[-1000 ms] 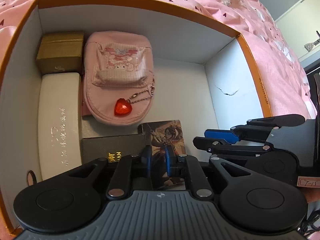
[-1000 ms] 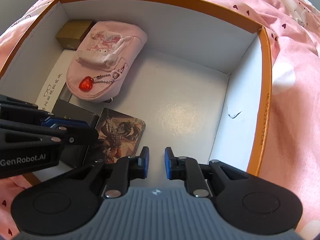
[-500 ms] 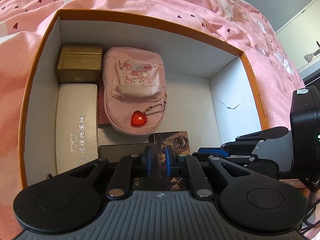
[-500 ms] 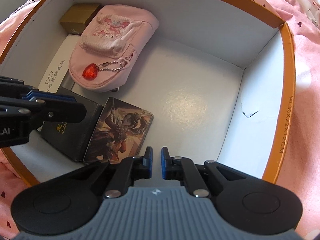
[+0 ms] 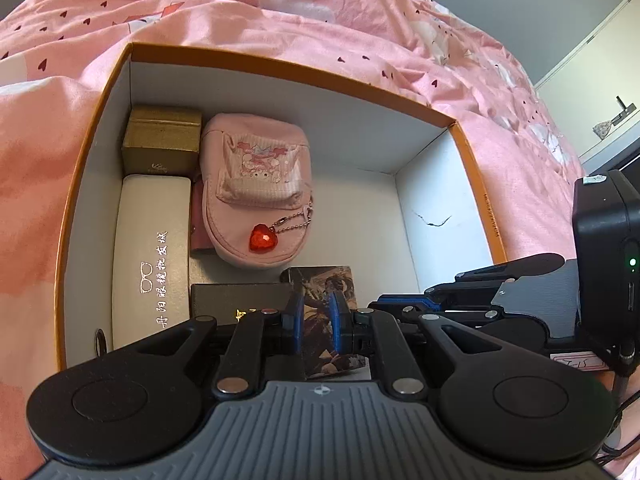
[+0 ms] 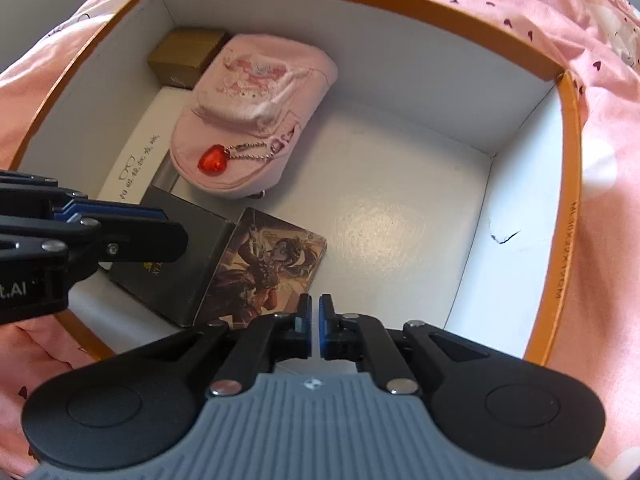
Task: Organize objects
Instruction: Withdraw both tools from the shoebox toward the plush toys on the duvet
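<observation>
**Box half filled, both grippers hovering empty**

The orange-rimmed box (image 6: 568, 184) sits on the pink bed (image 5: 280, 20), its right half bare. Along the left wall lies the white glasses case (image 5: 150, 256), rigid and smooth, long axis running front to back; best pinched across its narrow width. Beside it the pink pouch (image 6: 256, 112) is soft and light, its heart charm toward the camera. The black box (image 6: 180, 264) and picture card (image 6: 264, 268) lie touching, flat; the card looks thin and slippery. The gold box (image 5: 162, 146) fills the far corner.

Left gripper (image 5: 314, 314) fingers stand slightly apart, grasping nothing; right gripper (image 6: 315, 322) fingers are nearly clenched, empty.
</observation>
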Available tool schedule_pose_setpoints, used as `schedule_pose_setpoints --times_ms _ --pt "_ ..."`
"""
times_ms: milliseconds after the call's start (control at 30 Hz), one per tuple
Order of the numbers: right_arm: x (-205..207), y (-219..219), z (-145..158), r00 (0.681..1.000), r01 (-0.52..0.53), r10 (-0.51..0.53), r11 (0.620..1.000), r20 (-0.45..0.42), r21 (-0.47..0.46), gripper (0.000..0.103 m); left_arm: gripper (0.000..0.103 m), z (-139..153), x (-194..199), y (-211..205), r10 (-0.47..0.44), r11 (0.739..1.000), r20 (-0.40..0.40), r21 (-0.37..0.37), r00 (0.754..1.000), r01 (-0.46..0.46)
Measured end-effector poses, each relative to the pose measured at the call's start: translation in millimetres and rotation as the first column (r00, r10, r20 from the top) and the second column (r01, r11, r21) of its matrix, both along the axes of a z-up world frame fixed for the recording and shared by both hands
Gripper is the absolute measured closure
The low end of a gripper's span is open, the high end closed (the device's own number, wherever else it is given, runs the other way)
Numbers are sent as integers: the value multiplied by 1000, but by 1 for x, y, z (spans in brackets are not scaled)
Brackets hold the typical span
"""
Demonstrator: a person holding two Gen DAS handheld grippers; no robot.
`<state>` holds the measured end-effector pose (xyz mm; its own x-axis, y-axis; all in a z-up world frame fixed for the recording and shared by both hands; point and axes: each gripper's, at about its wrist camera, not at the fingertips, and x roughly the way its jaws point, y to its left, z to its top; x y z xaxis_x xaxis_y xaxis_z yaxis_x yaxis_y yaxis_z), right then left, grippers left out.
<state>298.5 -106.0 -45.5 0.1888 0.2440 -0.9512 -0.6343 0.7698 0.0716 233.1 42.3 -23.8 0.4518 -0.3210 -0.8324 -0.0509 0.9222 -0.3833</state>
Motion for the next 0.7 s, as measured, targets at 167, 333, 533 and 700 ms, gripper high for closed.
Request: schedule_pose_setpoints --times_ms 167,333,533,700 --pt "-26 -21 28 997 24 -28 998 74 53 97 85 18 -22 -5 2 1000 54 -7 999 -2" --pt "-41 -35 59 980 88 -107 989 166 116 77 83 34 -44 -7 6 1000 96 -7 995 -6" --pt "-78 -54 82 949 119 -171 972 266 201 54 74 42 -73 -12 -9 1000 123 -13 992 11" --pt "-114 -66 88 924 120 -197 963 329 241 37 73 37 -90 -15 -18 999 91 -39 996 22"
